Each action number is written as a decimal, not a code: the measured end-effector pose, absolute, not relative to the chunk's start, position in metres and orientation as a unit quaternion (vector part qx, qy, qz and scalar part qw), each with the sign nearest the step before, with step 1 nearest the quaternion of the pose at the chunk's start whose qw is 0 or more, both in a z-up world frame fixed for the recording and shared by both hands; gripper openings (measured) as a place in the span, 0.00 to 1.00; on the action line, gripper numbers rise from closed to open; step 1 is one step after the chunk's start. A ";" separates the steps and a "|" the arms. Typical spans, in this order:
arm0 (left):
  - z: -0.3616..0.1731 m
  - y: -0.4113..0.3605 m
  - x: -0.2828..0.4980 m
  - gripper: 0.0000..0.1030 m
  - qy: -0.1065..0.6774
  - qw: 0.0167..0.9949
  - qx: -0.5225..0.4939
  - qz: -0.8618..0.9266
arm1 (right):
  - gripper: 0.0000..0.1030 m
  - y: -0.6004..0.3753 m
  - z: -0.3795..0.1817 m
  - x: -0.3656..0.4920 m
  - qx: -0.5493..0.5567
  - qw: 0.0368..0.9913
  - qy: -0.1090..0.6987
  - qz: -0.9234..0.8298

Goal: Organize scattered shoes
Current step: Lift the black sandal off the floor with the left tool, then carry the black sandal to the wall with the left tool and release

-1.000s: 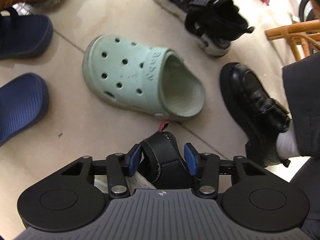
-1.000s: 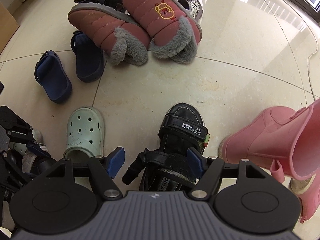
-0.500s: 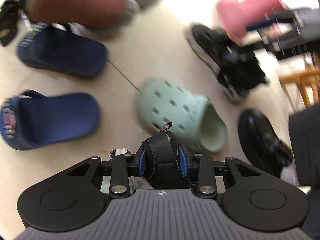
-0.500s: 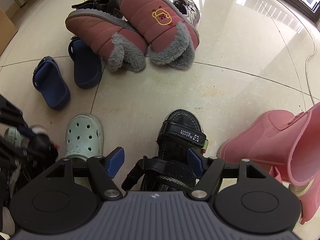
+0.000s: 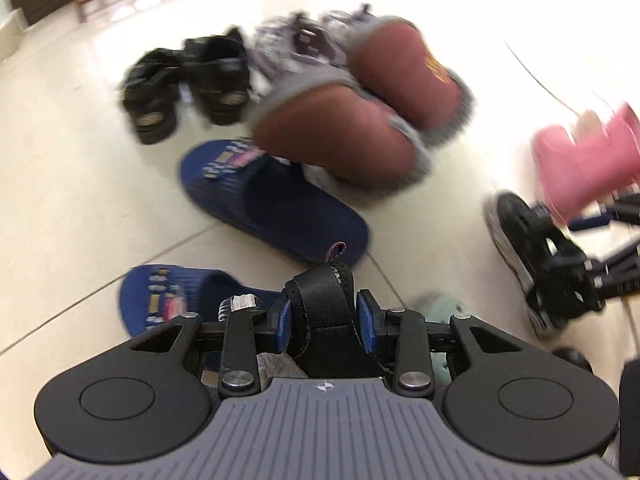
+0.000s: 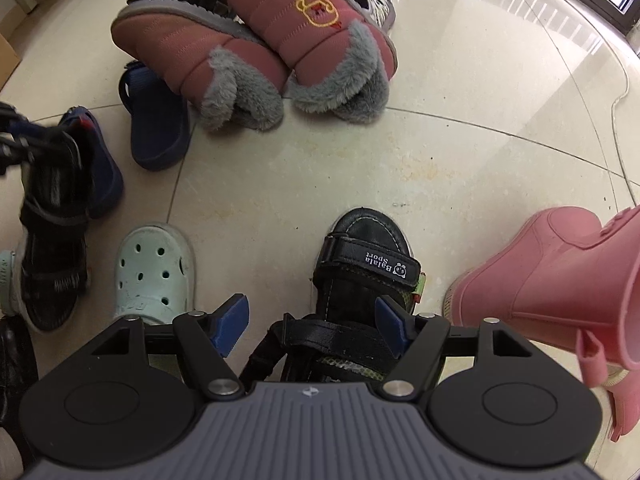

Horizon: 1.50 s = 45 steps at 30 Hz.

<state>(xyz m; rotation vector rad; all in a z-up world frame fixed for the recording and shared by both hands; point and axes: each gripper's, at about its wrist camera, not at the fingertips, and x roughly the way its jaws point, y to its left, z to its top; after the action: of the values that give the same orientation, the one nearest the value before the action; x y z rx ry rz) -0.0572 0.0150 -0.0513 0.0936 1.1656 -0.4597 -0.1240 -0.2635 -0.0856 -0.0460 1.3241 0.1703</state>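
Left gripper [image 5: 325, 322] points steeply down at the floor, blue pads [image 5: 283, 323] clamped on the heel strap of a black strapped sandal [image 5: 326, 312] that hangs lifted off the cream tiled floor [image 5: 80, 200]; in the right wrist view the same sandal [image 6: 52, 216] dangles at the left edge, sole clear of the tiles, in front of a navy rubber slide [image 6: 102, 168]. Left view is motion-blurred. Below the held sandal: two navy slides [image 5: 272, 204], a pair of reddish-pink padded slippers with grey fur cuffs [image 5: 360, 120] resting partly on the farther slide, a pair of black sandals [image 5: 188, 84] beyond them, a pink rubber boot [image 5: 584, 164] at far right. Right gripper [image 6: 312, 324] also aims steeply down, jaws wide, straddling the rear ankle strap of a second black velcro sandal printed "Balala Sport" [image 6: 368, 264]; the sandal sits flat on the floor, toe pointing away from the camera. Right pad sits near or against the sandal's side, cannot tell which; left pad [image 6: 230, 320] is clear of it with a visible gap, so no grip. Mint-green perforated foam clog [image 6: 154, 272] lies just left of that sandal, the pink boot [image 6: 560, 280] just right of it, the fur-cuffed slippers [image 6: 256, 40] well beyond.
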 end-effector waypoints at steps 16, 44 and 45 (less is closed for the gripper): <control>-0.031 0.086 -0.087 0.37 0.564 0.811 -0.010 -0.152 | 0.74 -0.274 -0.102 -0.121 -0.039 0.775 0.627 0.073; -0.024 0.092 -0.115 0.30 0.572 0.795 0.062 -0.194 | 0.77 -0.276 -0.098 -0.121 -0.042 0.776 0.625 0.074; -0.022 0.090 -0.113 0.30 0.569 0.797 0.059 -0.197 | 0.77 -0.276 -0.097 -0.121 -0.042 0.776 0.625 0.074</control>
<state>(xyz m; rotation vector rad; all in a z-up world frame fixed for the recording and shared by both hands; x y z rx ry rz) -0.1129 0.0900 -0.0225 0.1266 1.2210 -0.4229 -0.1208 -0.2765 -0.0970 -0.0907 1.3518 0.1599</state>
